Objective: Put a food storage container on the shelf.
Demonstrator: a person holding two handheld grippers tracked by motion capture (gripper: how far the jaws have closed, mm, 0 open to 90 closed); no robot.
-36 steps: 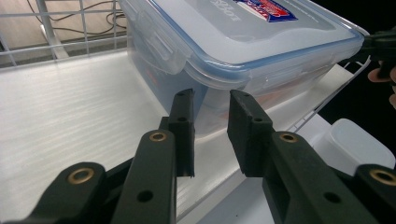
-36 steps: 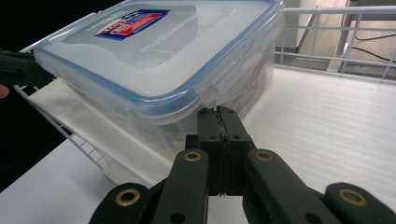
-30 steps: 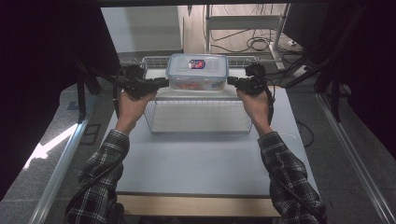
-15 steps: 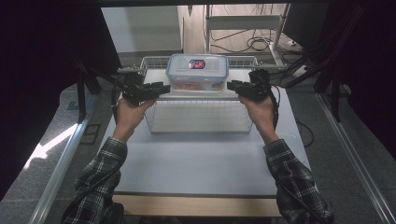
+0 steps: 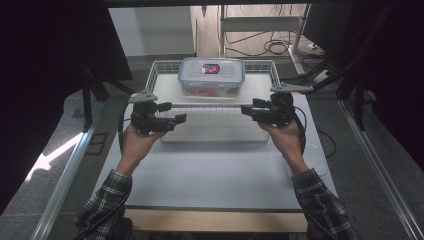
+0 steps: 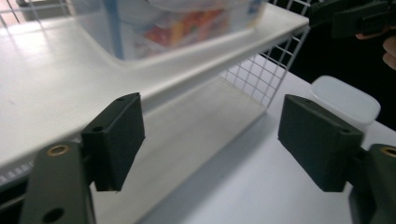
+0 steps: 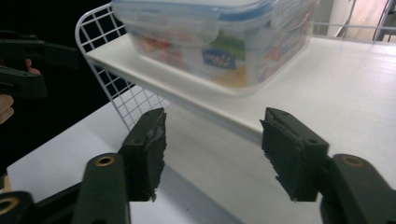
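Note:
A clear plastic food container [image 5: 211, 75] with a blue-rimmed lid stands on the upper shelf [image 5: 165, 90] of a white wire rack. My left gripper [image 5: 183, 118] hovers in front of the rack's left end and my right gripper [image 5: 245, 110] in front of its right end, both pointing inward. Each is well clear of the container. Both pairs of jaws have just been opening and stand apart with nothing between them. Past my left gripper [image 6: 210, 140] the container [image 6: 177, 23] sits on the shelf above. My right gripper [image 7: 215, 154] faces the container [image 7: 219, 42] from the other side.
The rack's lower board [image 5: 215, 132] lies under the shelf, with wire mesh [image 7: 116, 93] at the ends. A white rounded lid-like piece [image 6: 345, 98] rests on the table to the rack's right. The grey table top [image 5: 210, 175] stretches toward the person.
Both grippers let go of the container's ends, opened, and drew back toward the person and slightly down. The container stays on the upper shelf.

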